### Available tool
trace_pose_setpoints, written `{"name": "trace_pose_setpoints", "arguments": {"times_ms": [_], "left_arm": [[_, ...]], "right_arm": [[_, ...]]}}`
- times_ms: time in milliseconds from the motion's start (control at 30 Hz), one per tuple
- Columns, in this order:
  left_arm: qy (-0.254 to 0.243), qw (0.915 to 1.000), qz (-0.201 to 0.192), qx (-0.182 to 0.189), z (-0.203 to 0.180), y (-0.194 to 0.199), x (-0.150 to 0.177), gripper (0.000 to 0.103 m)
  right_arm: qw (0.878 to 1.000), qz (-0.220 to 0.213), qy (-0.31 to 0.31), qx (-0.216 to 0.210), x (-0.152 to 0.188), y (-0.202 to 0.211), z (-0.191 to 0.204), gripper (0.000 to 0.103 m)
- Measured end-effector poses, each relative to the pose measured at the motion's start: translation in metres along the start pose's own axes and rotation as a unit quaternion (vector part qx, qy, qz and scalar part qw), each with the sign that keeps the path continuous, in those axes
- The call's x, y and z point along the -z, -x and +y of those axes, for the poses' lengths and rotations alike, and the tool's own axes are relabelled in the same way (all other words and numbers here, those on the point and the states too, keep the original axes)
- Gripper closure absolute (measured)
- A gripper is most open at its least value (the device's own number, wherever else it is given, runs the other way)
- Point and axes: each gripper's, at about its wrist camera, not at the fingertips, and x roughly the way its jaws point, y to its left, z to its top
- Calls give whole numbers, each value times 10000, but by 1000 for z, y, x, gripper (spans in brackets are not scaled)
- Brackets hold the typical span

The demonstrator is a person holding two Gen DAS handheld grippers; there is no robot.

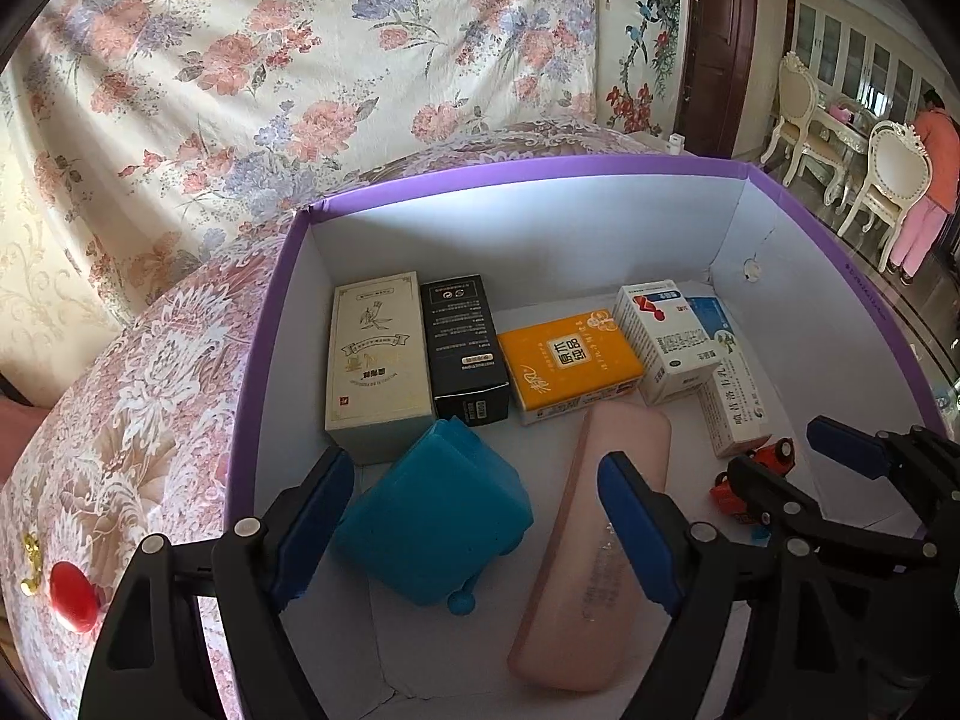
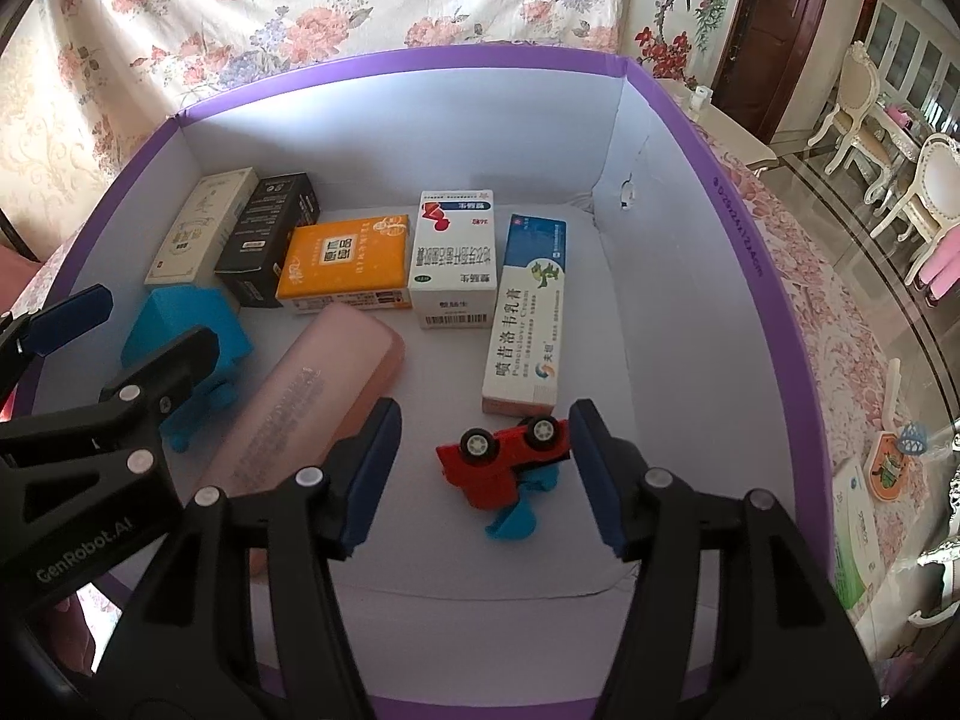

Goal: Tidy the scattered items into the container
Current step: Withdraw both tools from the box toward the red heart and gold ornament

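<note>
Items sit inside the purple-rimmed cardboard container (image 2: pixel 708 138): a far row of printed cartons, a frosted pink case (image 2: pixel 306 396) lying lengthwise, a blue plastic box (image 1: pixel 435 516) at near left, and a red toy car (image 2: pixel 510 459) tipped on its side, near right. Left claw (image 1: pixel 477 531) hangs apart over the blue box, gripping nothing; right claw (image 2: pixel 486 468) stands apart around the car without clamping it. Judged nearly complete; a green-and-white carton (image 2: pixel 855 534) lies outside on the floral worktop (image 2: pixel 840 324).

The purple-rimmed box (image 2: pixel 660 120) holds cartons in a row, a pink case (image 2: pixel 300 396) and an overturned red toy car (image 2: pixel 510 456).
</note>
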Motion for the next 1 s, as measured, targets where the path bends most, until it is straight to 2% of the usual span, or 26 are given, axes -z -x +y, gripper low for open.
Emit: {"name": "trace_pose_setpoints", "arguments": {"times_ms": [233, 533, 633, 867, 1000], "left_arm": [[-6, 10000, -41, 43, 3, 4, 1, 19], [155, 9985, -494, 154, 24, 44, 8, 19], [283, 9975, -623, 153, 39, 57, 13, 19], [811, 9935, -794, 88, 94, 77, 35, 19], [1100, 9905, -811, -137, 130, 86, 53, 19]], "right_arm": [[9999, -88, 20, 61, 0, 2, 2, 38], [9986, -438, -283, -68, 2, 27, 4, 36], [9979, -586, -262, -122, 0, 39, 13, 35], [9950, -866, -12, -500, -2, 58, 59, 32], [9920, -997, 166, -752, -3, 66, 89, 32]]}}
